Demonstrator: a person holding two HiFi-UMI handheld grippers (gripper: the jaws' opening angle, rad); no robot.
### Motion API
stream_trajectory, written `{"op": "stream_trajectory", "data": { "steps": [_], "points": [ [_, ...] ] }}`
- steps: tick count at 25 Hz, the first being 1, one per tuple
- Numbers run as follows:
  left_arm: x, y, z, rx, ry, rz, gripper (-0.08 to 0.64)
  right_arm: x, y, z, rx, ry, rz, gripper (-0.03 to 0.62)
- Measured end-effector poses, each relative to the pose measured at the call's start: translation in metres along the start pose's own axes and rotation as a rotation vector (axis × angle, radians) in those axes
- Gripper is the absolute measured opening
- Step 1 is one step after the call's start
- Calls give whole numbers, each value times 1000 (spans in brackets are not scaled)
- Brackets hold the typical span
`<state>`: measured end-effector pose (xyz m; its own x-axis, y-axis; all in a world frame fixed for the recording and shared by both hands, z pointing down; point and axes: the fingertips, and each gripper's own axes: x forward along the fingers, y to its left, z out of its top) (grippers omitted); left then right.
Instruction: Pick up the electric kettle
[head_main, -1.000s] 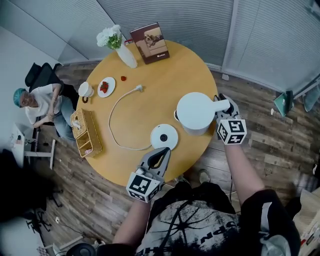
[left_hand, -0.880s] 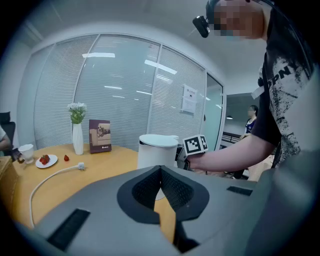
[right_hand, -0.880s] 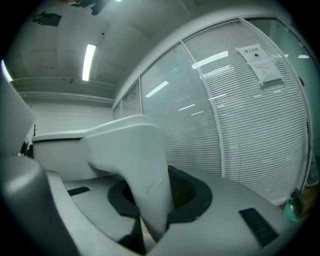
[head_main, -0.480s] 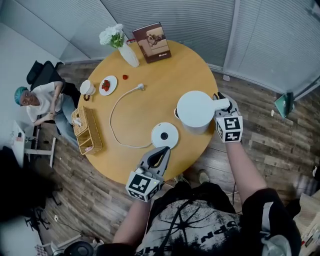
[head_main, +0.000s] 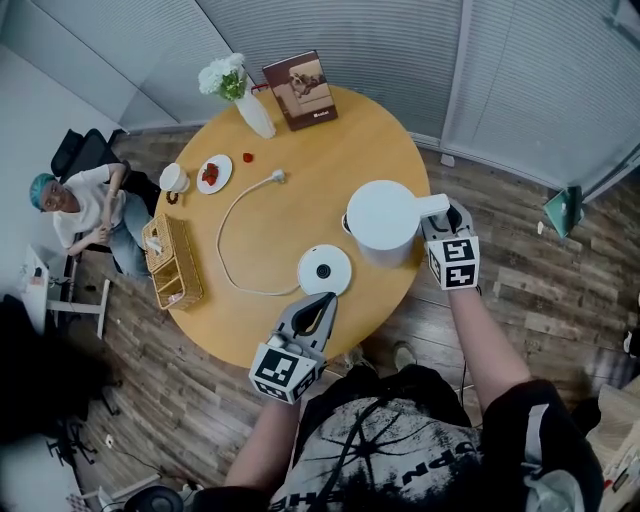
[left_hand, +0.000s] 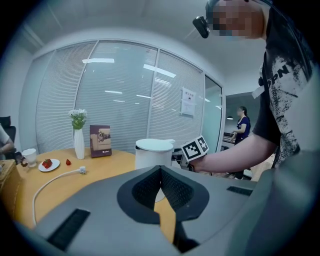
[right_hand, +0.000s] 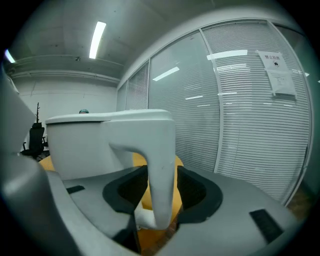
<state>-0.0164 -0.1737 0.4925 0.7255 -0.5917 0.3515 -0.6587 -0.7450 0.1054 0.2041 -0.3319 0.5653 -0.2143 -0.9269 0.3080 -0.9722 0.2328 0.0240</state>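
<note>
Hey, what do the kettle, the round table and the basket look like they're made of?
The electric kettle is likely matte white plastic: smooth, with soft, dull highlights. The table looks like wood or wood-look laminate: warm yellow-brown with an even satin surface, and the grain is too faint to tell which. The basket is probably woven wicker or rattan, going by its tan, ribbed walls.

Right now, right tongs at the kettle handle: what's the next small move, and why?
Probably close the right tongs on the handle of the electric kettle, then lift. The handle stands between the jaws, which have just been opening, with a gap showing beside it, so nothing is gripped yet. The left tongs, shut, sit short of the base.
</note>
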Motion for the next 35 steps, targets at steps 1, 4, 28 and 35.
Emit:
{"op": "stream_trajectory", "data": {
  "steps": [1, 4, 28, 35],
  "points": [
    [0, -2, 1, 3, -6, -1, -2, -5, 1, -2, -5, 6, 6, 175],
    [3, -8, 10, 16, -33, -5, -2, -19, 3, -6, -31, 16, 30, 175],
    [18, -54, 64, 94, -176, 11, -2, -155, 55, 63, -110, -155, 469, 32],
    [17, -57, 67, 93, -183, 23, -2, -170, 64, 64, -123, -152, 526, 28]
  ]
}}
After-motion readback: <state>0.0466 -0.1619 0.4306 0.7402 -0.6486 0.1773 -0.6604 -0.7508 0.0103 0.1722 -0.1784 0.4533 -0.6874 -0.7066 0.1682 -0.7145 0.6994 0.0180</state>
